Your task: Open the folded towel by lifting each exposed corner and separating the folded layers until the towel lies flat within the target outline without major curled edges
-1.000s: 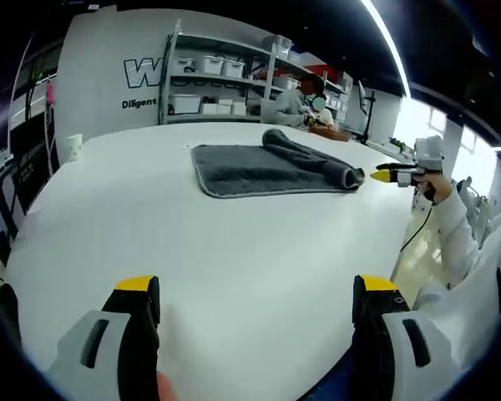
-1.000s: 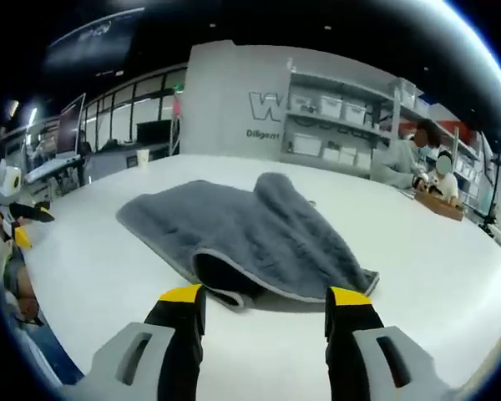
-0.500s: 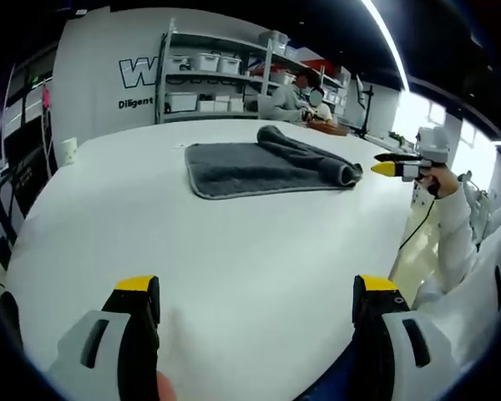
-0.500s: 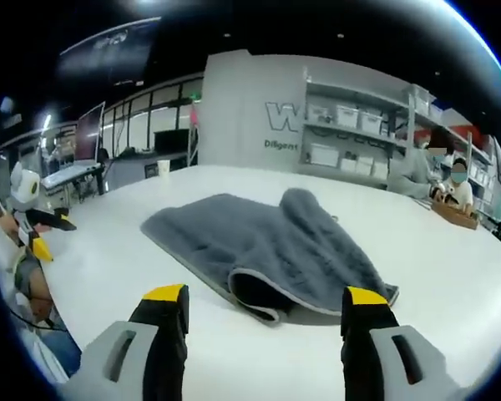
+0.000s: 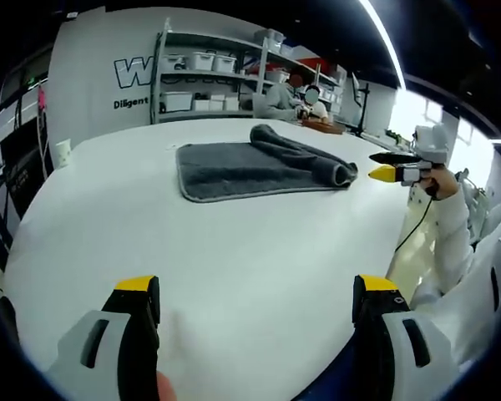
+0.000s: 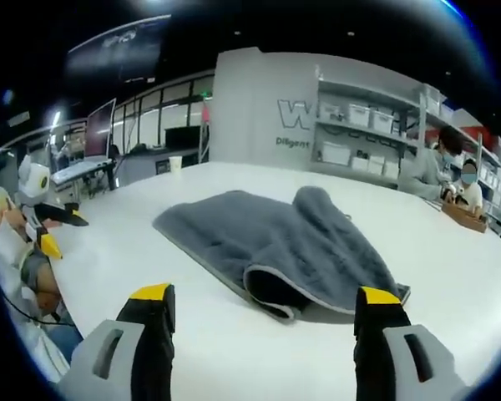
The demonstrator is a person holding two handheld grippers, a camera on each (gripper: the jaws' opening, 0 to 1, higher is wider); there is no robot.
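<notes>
Grey folded terry towel (image 6: 275, 242) lies mid white desk (image 5: 234, 251), top layer bunched, curled corner facing right gripper (image 6: 267, 305). Right gripper spread wide, aimed low for corner pinch. Left gripper (image 5: 255, 292) spread, well apart, idle.

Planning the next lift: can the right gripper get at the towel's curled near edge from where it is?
Probably yes. The right gripper is open, facing the curled edge of the towel, with bare table between them.
</notes>
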